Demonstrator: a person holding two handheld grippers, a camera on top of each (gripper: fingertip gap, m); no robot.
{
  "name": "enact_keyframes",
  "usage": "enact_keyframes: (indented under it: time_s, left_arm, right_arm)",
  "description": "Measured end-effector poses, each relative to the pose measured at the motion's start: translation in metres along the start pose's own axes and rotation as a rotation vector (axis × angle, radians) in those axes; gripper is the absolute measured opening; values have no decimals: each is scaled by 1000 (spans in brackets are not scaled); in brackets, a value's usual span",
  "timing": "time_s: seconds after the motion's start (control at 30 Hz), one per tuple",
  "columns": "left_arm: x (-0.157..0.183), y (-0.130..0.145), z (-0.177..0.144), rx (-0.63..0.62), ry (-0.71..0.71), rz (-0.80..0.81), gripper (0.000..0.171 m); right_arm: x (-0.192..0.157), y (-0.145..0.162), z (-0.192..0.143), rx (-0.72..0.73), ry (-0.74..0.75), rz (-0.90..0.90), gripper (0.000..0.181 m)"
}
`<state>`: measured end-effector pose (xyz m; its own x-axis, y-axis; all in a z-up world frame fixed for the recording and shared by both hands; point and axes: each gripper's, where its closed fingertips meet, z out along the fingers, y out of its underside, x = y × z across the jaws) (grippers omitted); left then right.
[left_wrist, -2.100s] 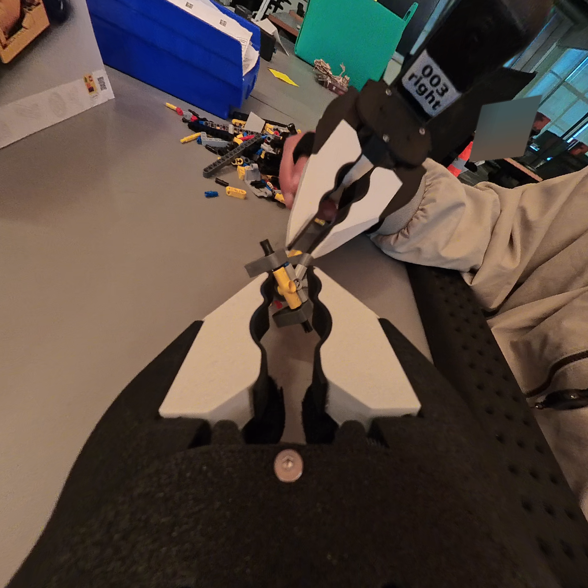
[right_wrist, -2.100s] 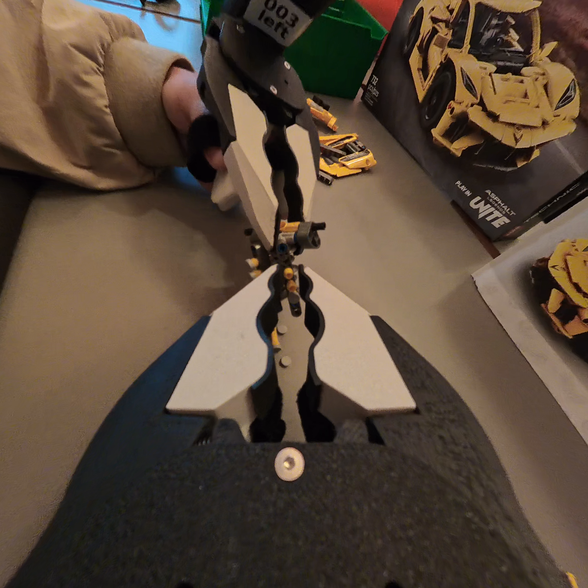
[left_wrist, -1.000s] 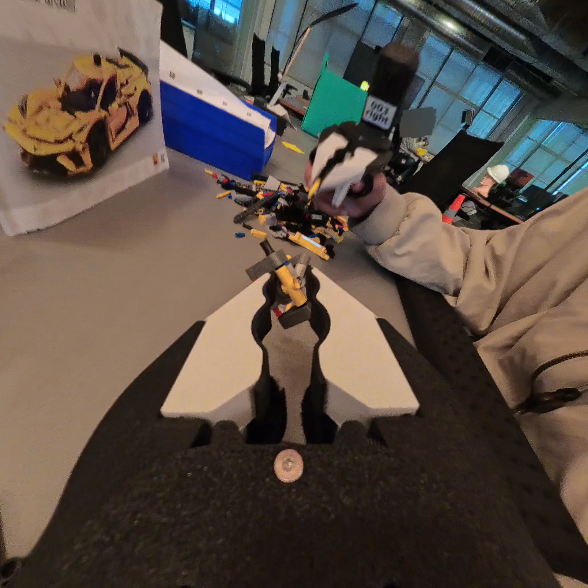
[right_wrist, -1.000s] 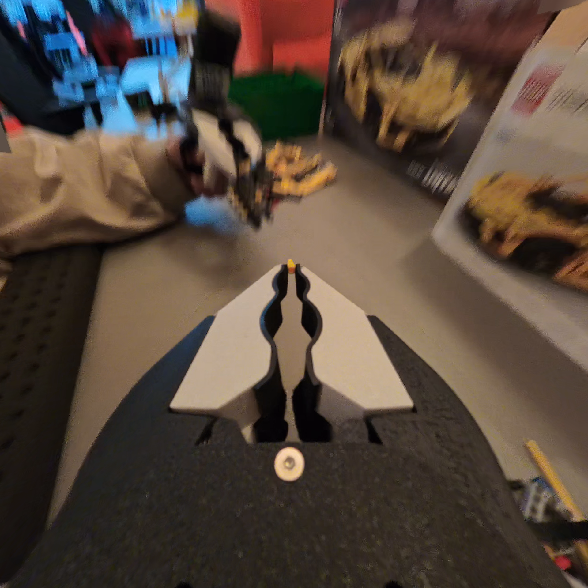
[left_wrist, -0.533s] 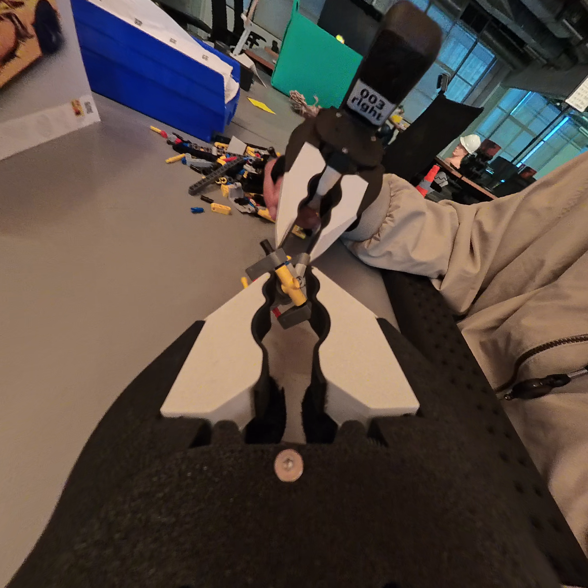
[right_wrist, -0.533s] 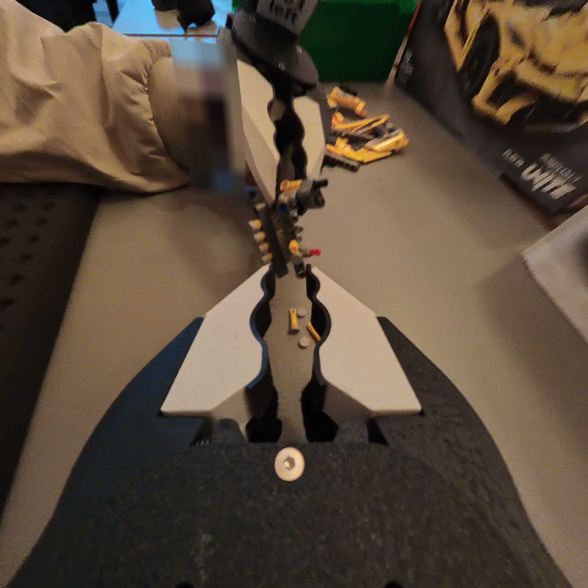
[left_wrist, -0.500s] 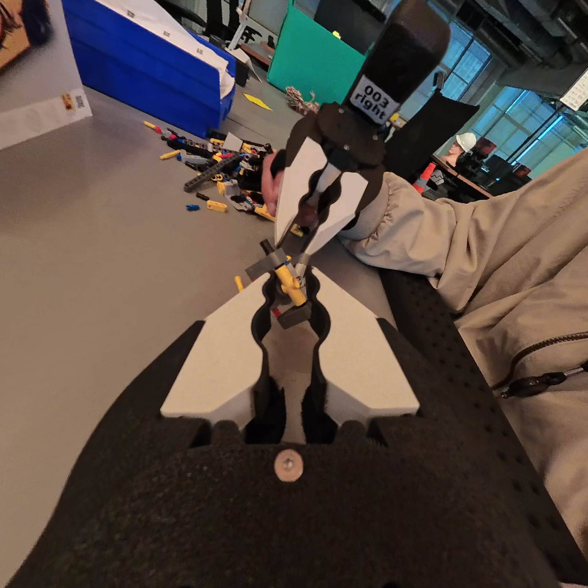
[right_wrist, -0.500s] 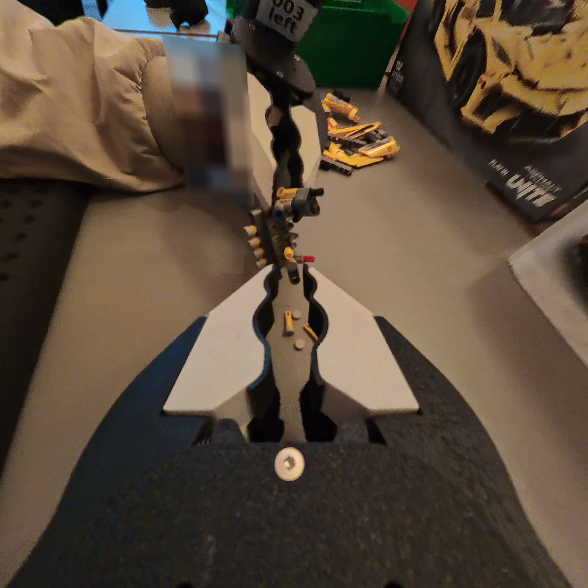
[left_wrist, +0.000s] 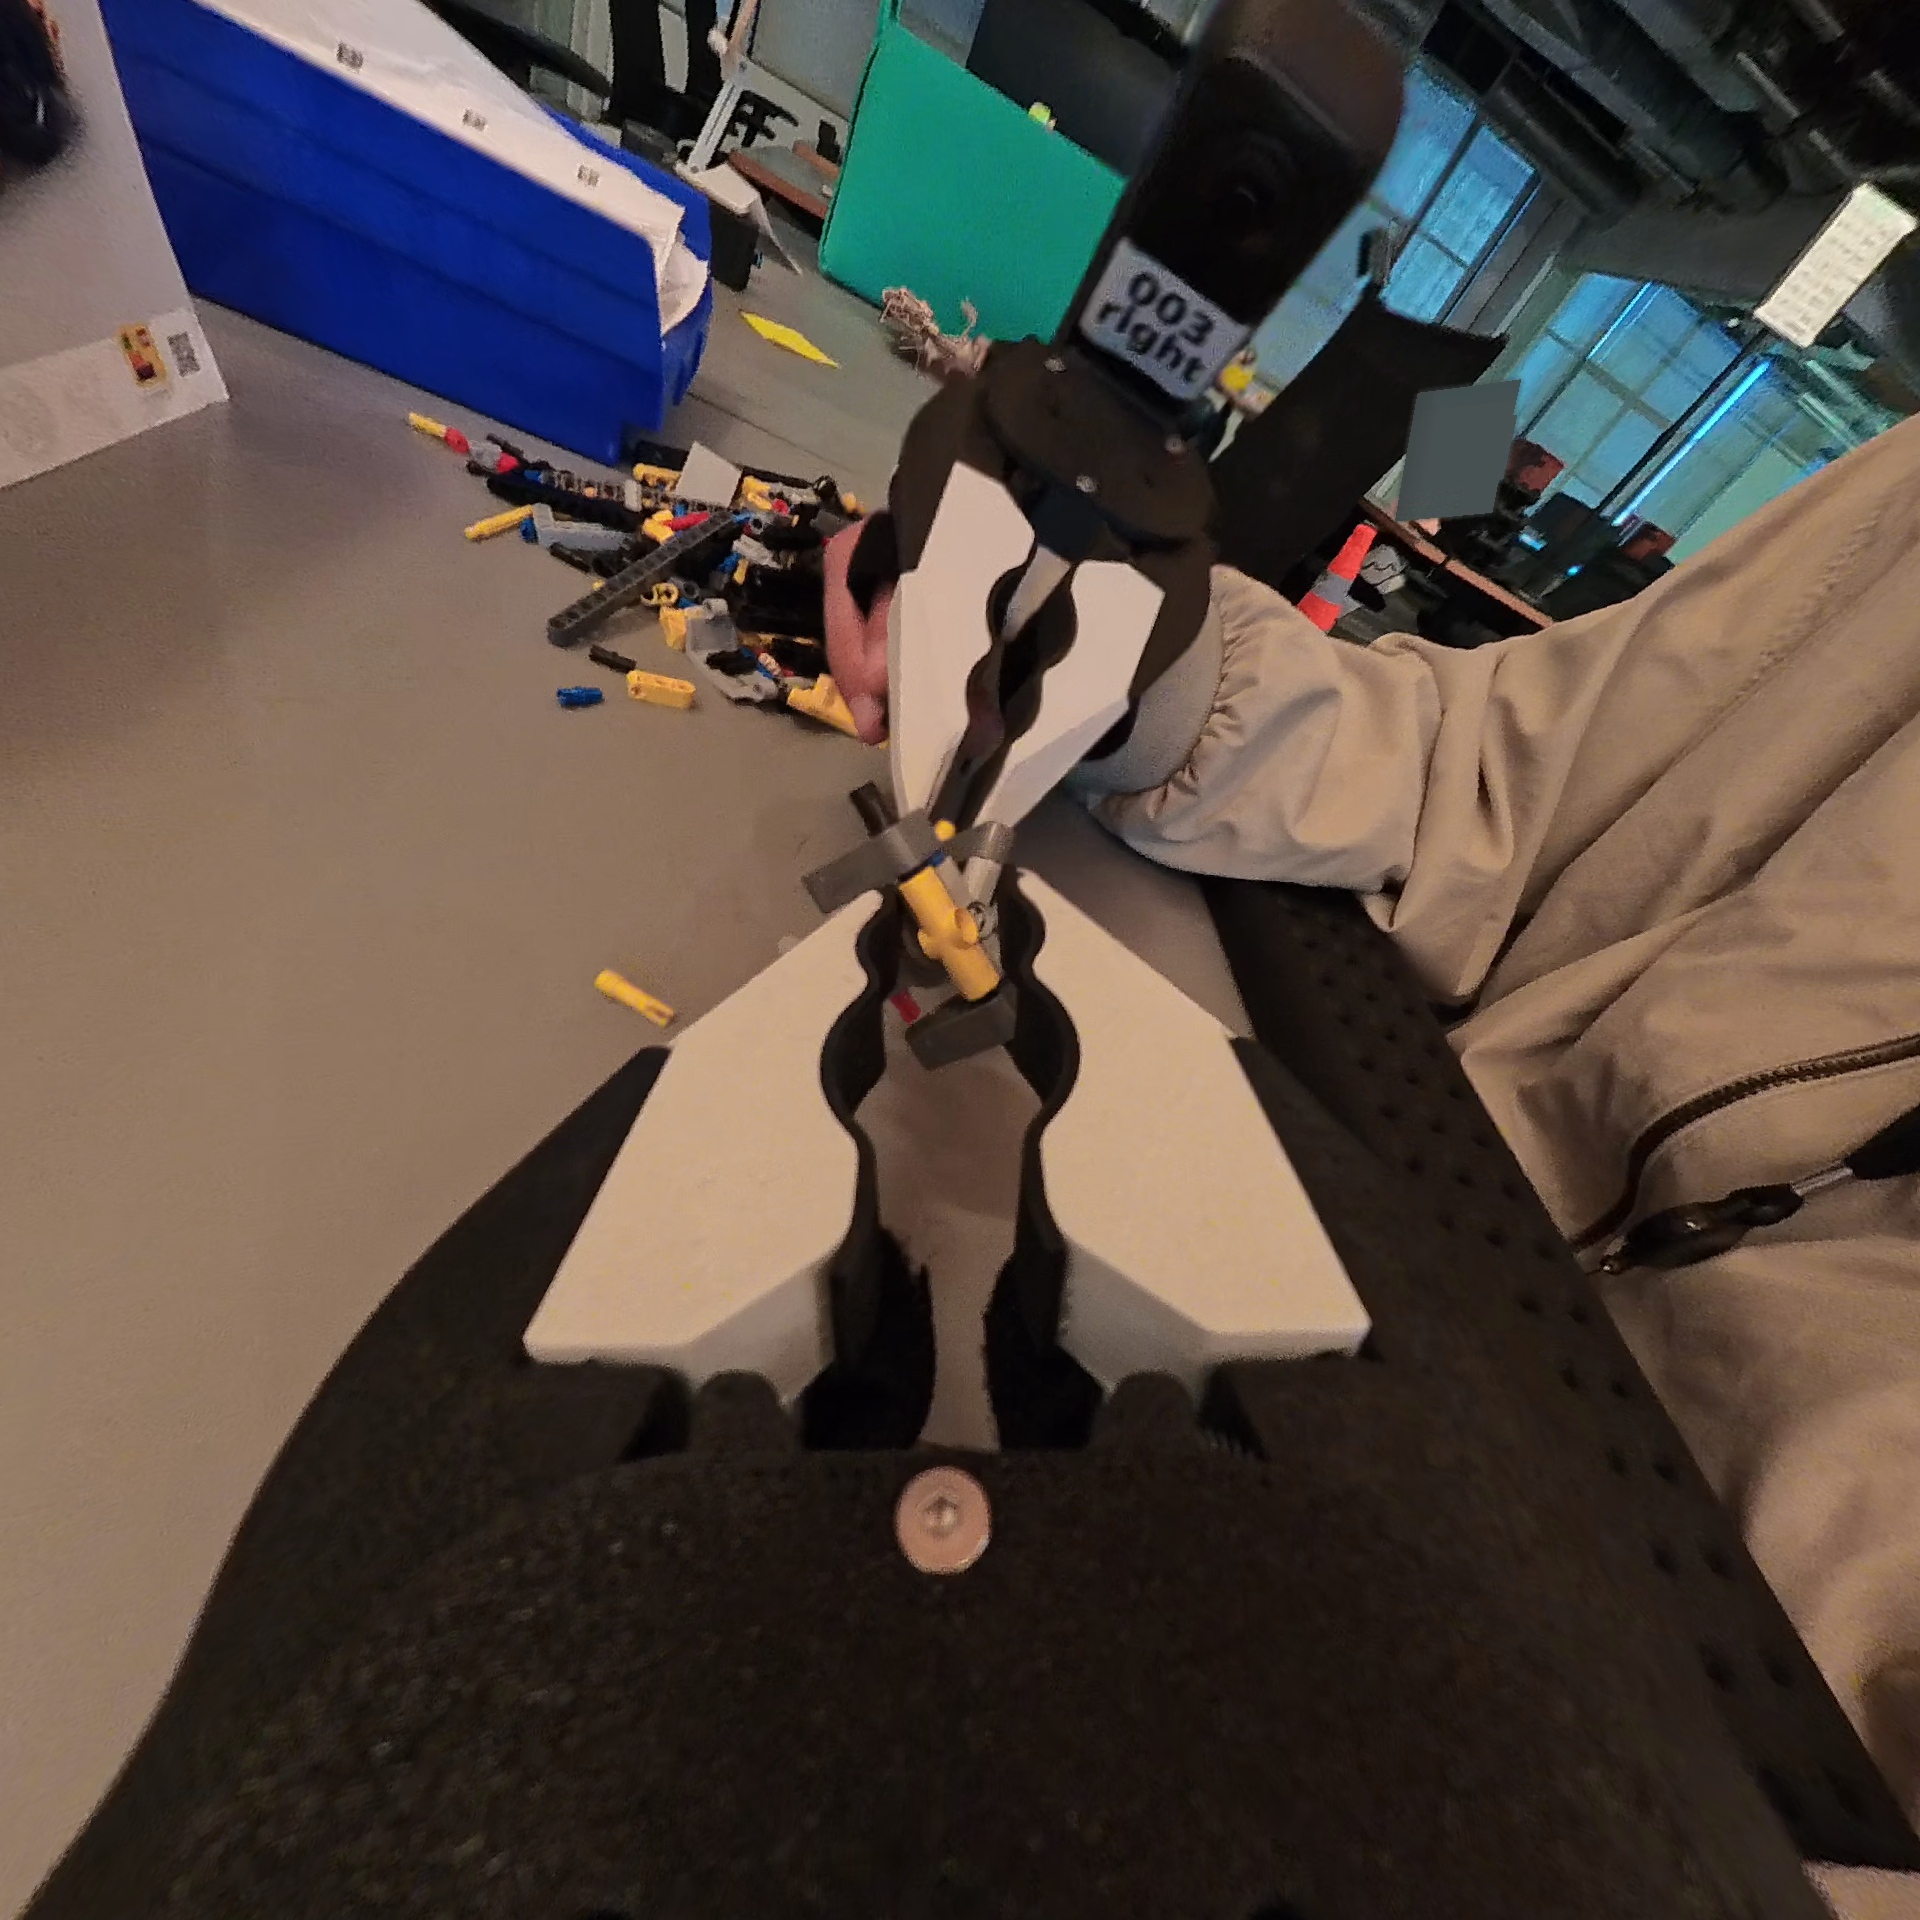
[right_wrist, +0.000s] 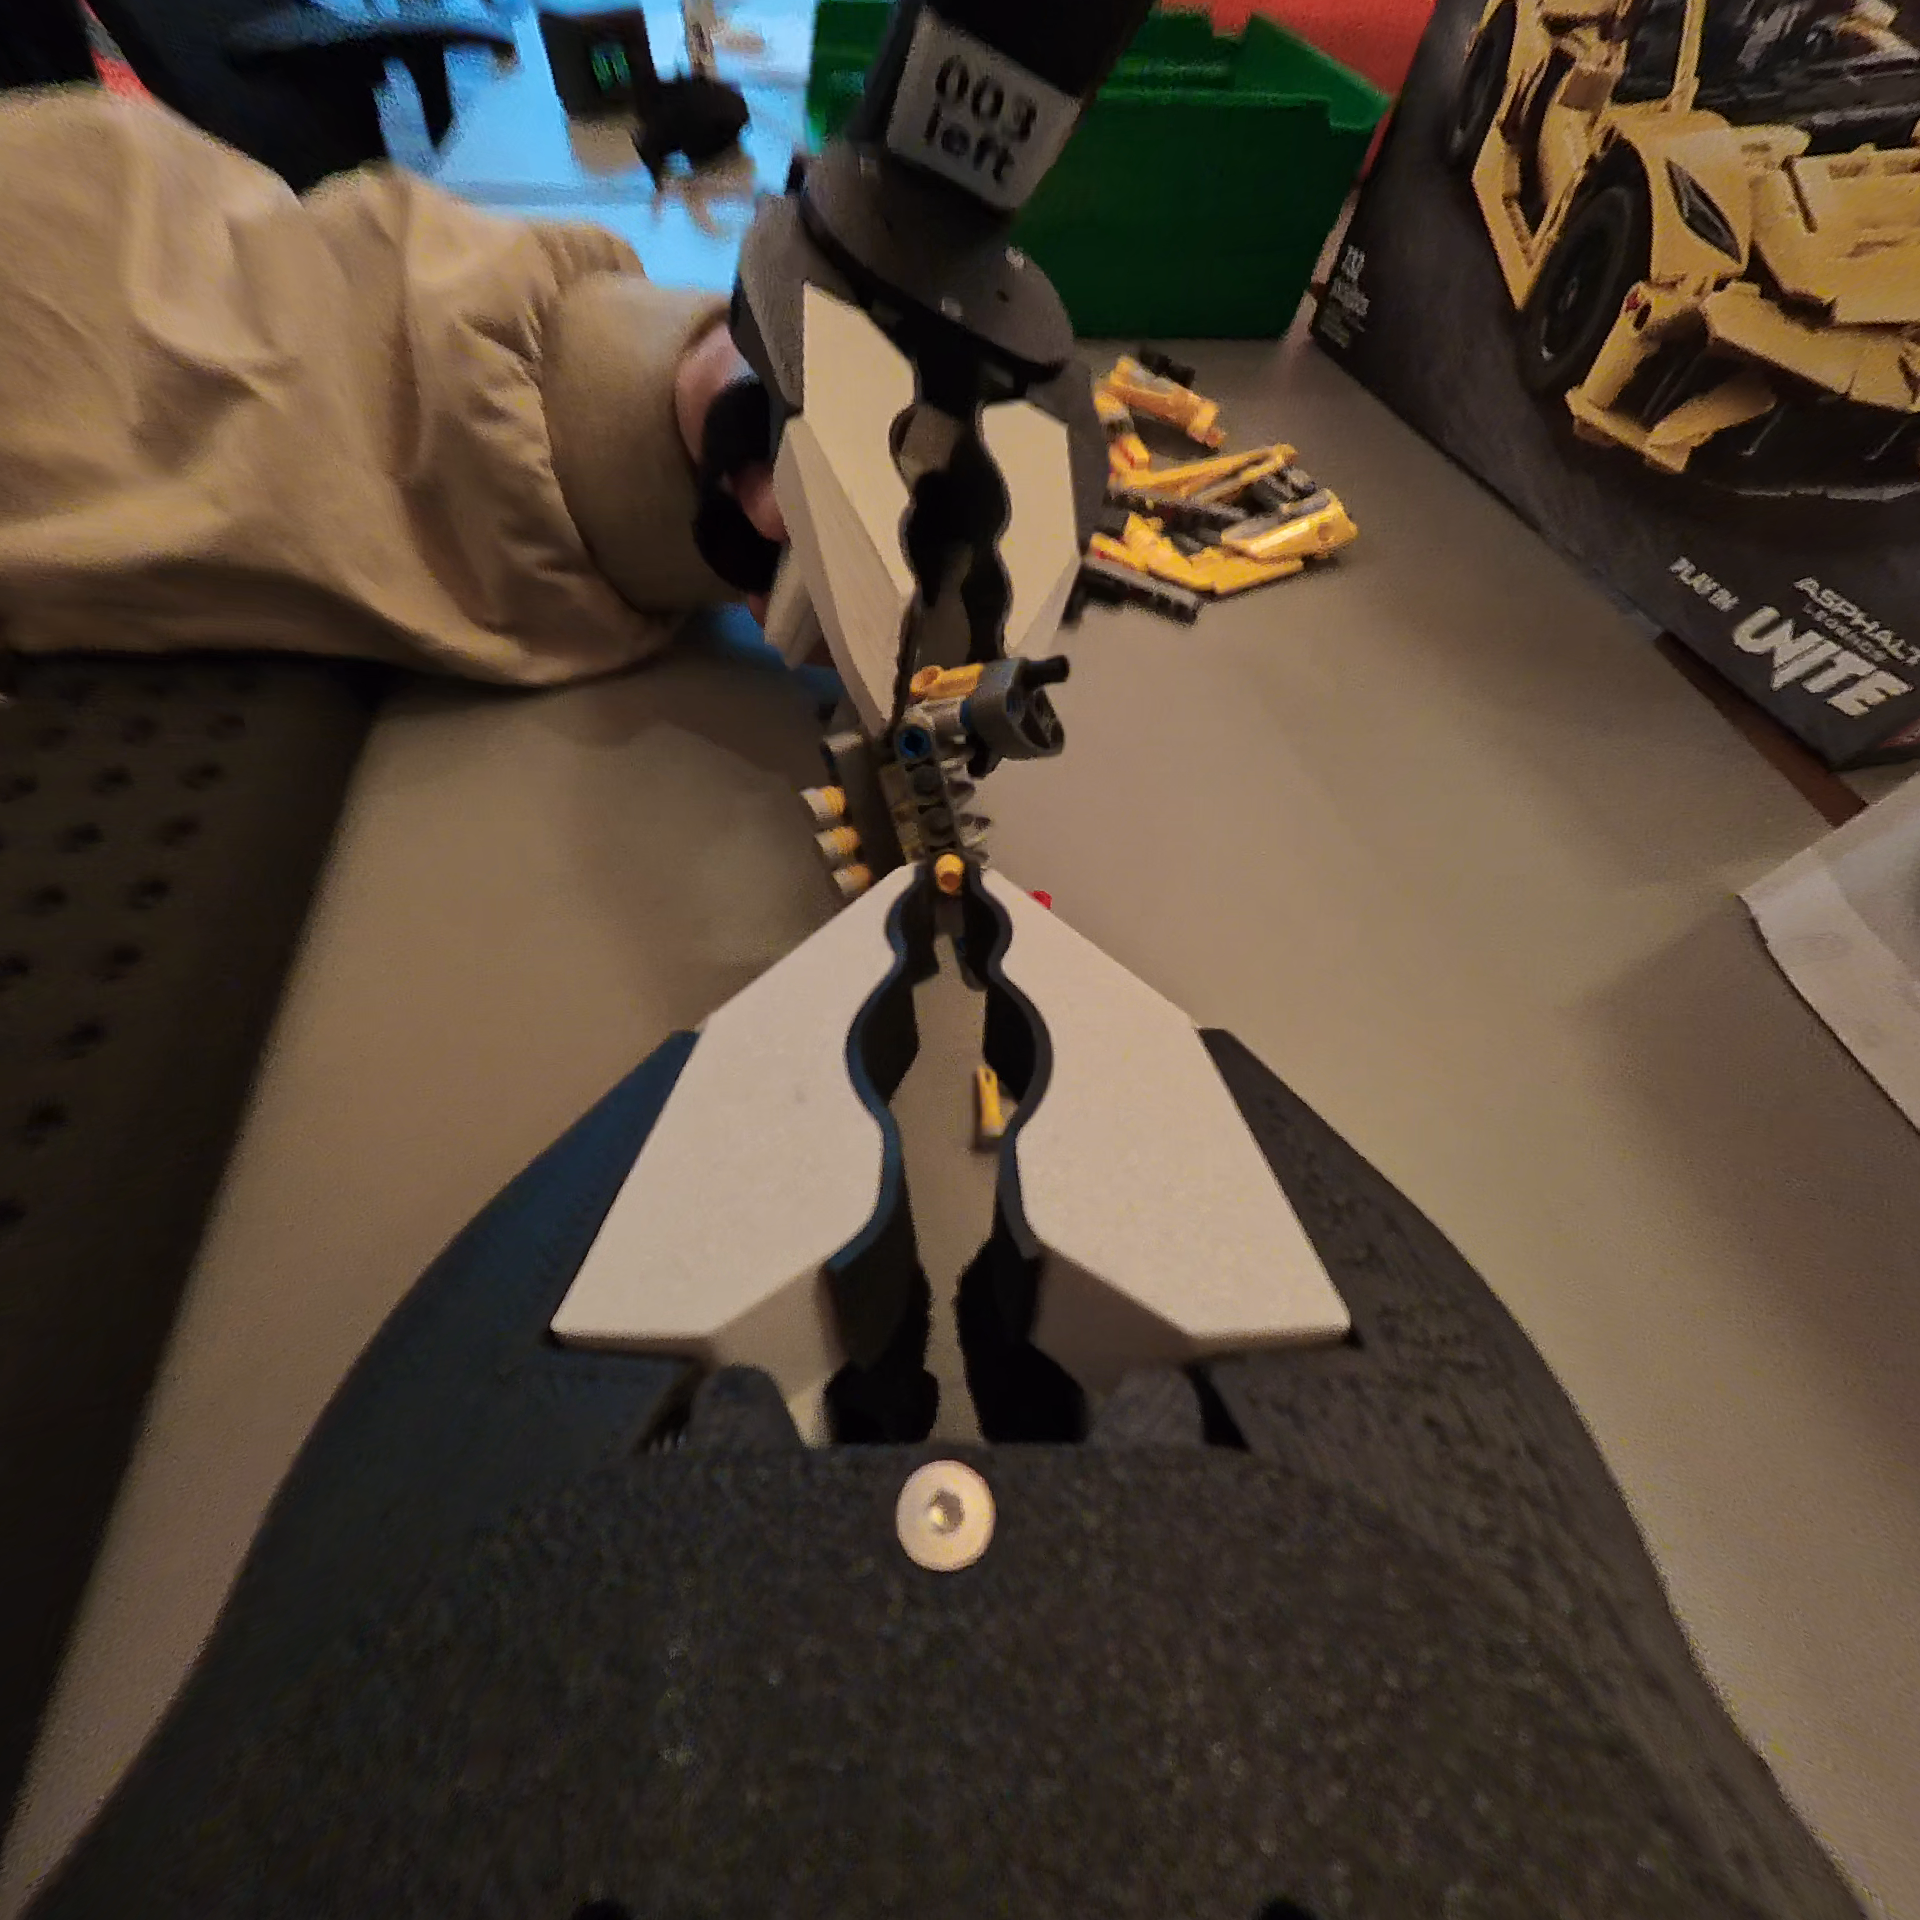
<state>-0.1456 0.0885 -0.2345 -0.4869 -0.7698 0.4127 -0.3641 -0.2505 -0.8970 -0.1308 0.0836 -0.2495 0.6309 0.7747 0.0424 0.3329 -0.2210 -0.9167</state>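
Observation:
My left gripper (left_wrist: 940, 904) is shut on a small assembly of grey, yellow and black brick parts (left_wrist: 961, 1023), held above the grey table (left_wrist: 312, 831). The assembly also shows in the right wrist view (right_wrist: 935, 769), hanging from the left gripper (right_wrist: 914, 717). My right gripper (right_wrist: 940, 883) faces it tip to tip. It is shut on a small yellow pin (right_wrist: 945, 871) that touches the lower end of the assembly. In the left wrist view the right gripper (left_wrist: 951, 816) comes down onto the assembly's top.
A pile of loose parts (left_wrist: 717, 592) lies before a blue bin (left_wrist: 395, 239). A loose yellow pin (left_wrist: 634, 997) lies on the table. Yellow sub-assemblies (right_wrist: 1216, 520), a green bin (right_wrist: 1174, 208) and a car-picture box (right_wrist: 1662, 312) stand opposite. A perforated black mat (left_wrist: 1403, 1143) borders the table. My two grippers' fingertips are within a few centimetres of each other.
The right gripper swung away from the assembly, then came back to it with a yellow pin at its tips. The left gripper kept its hold on the assembly.

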Motion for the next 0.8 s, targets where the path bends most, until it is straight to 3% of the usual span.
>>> enact_keyframes:
  time_s: [0.07, 0.13, 0.17, 0.2, 0.23, 0.3, 0.43, 0.5, 0.57, 0.7, 0.8]
  left_arm:
    - [4, -2, -3, -3, 1, 32, 18]
    - [-16, 8, -18, -73, -131, 59, 17]
    - [-30, 9, -34, -73, -204, 52, 16]
    - [-34, 0, -49, -2, -205, 15, 16]
    - [-30, -14, -60, 84, -162, -16, 16]
    - [-27, -26, -69, 145, -144, -17, 17]
    - [-19, -21, -52, 126, -104, -26, 17]
    - [-18, -14, -38, 87, -92, -28, 17]
    - [-16, -6, -25, 40, -88, -24, 17]
    - [-9, 2, -7, -6, -55, -12, 17]
    - [-8, 3, -3, -9, -40, -18, 17]
  right_arm:
    - [-2, -9, -4, 54, -21, -21, 3]
    - [8, -12, -18, 76, 14, -9, 3]
    - [19, -28, -42, 200, 37, 39, 3]
    - [29, -41, -70, 300, 51, 87, 2]
    - [40, -39, -88, 305, 91, 113, 3]
    - [45, -4, -81, 110, 112, 148, 3]
    - [24, 70, -22, -331, 69, 116, 4]
    - [22, 87, -11, -408, 65, 92, 5]
    - [22, 78, -8, -356, 54, 114, 21]
    - [8, 19, -7, -66, -13, 94, 16]
    - [5, 10, -3, -27, 20, 23, 11]
